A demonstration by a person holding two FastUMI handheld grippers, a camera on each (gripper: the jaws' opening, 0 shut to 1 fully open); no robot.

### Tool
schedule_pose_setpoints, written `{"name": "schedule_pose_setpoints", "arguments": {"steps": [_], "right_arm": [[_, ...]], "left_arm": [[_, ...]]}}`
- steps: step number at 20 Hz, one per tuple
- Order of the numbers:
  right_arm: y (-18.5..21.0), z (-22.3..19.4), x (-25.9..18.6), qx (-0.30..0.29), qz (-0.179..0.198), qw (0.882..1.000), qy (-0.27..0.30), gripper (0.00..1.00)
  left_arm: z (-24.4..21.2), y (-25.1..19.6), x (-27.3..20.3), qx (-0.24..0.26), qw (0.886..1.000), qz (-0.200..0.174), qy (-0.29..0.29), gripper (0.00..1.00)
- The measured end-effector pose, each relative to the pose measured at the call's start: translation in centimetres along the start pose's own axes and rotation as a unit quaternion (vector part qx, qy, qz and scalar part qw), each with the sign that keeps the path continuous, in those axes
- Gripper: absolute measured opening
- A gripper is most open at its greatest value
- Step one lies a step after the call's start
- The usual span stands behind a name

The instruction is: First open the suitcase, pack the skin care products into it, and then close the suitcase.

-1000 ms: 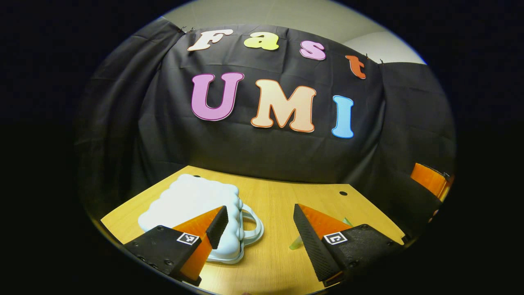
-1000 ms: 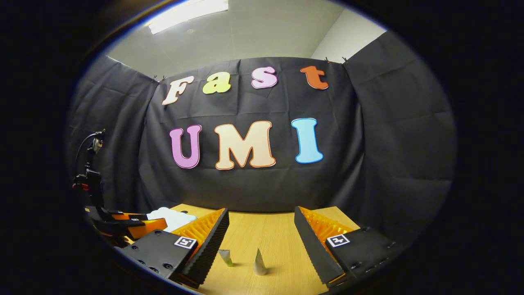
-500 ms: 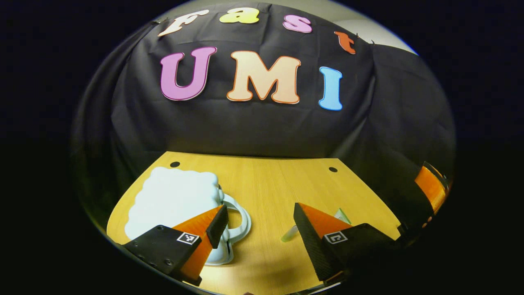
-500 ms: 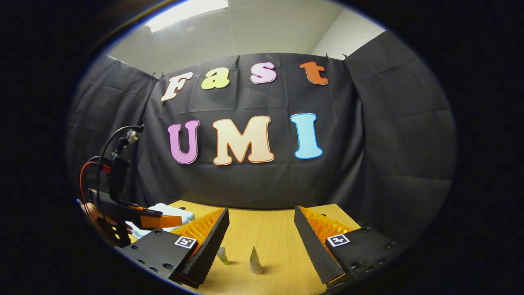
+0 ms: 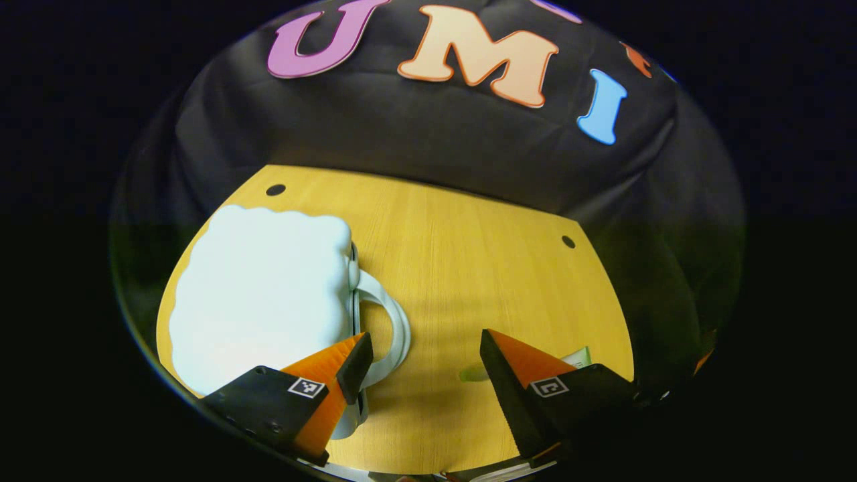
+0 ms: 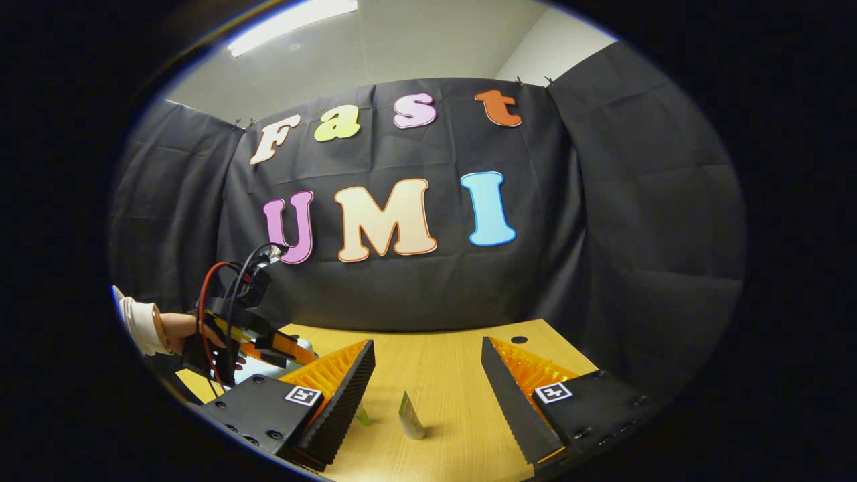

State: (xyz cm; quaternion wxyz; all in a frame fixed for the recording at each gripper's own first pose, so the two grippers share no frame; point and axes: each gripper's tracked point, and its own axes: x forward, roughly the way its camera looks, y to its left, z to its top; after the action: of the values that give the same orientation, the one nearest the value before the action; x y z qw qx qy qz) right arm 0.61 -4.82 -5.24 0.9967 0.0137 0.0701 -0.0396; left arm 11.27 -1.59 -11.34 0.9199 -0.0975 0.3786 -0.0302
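We are at the first step: the suitcase (image 5: pixel 261 294) has to be opened, and it lies flat on the counter (image 5: pixel 469 268) with its lid down, a pale blue-white shell with a scalloped edge. Its looped handle (image 5: pixel 392 328) sticks out from the side nearer the middle of the counter. Our left tongs (image 5: pixel 422 355) hover above that handle with the jaws wide apart and nothing between them; the left finger sits over the case's near corner, the right finger over bare wood.

As we judge it, the next move calls for bringing the left tongs down to the seam or handle side of the case, getting a finger under the lid edge and lifting it back. The shell looks smooth and light, so it may slide rather than open unless it is steadied.

Our right tongs (image 6: pixel 428 375) are also spread wide and hold nothing. Between their fingers, farther off on the counter, stands a small tube (image 6: pixel 410 416), tilted, and a second greenish tube (image 6: pixel 362 415) peeks out beside the left finger. These look like the skin care products to be packed. In the left gripper view one green-tipped piece (image 5: pixel 577 357) shows just past the right finger.

With the lid closed we cannot tell what the case holds; nothing has been packed yet.
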Motion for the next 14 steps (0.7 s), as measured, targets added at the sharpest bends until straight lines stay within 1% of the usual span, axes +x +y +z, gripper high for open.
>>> {"name": "schedule_pose_setpoints", "arguments": {"steps": [2, 5, 7, 10, 14], "right_arm": [[-0.7, -0.1, -0.4, -0.007, -0.007, 1.0, 0.0, 0.99], [-1.4, -0.3, -0.9, -0.008, -0.012, 1.0, 0.003, 0.99], [-1.8, -0.3, -1.3, -0.007, -0.016, 1.0, 0.005, 0.97], [-2.8, -0.8, -1.8, -0.007, -0.025, 1.0, 0.011, 0.97], [-3.8, -1.6, -2.3, -0.001, -0.034, 0.999, 0.024, 0.97]], "left_arm": [[-0.6, 0.1, 1.4, -0.016, 0.999, -0.006, 0.038, 0.95], [-1.5, 0.6, 3.3, -0.022, 0.996, 0.012, 0.087, 0.95], [-1.5, 1.3, 4.4, -0.021, 0.994, 0.033, 0.102, 0.95], [-1.8, 1.4, 5.6, -0.027, 0.991, 0.047, 0.123, 0.93], [-2.6, 2.1, 7.2, -0.017, 0.984, 0.075, 0.158, 0.92]]}}
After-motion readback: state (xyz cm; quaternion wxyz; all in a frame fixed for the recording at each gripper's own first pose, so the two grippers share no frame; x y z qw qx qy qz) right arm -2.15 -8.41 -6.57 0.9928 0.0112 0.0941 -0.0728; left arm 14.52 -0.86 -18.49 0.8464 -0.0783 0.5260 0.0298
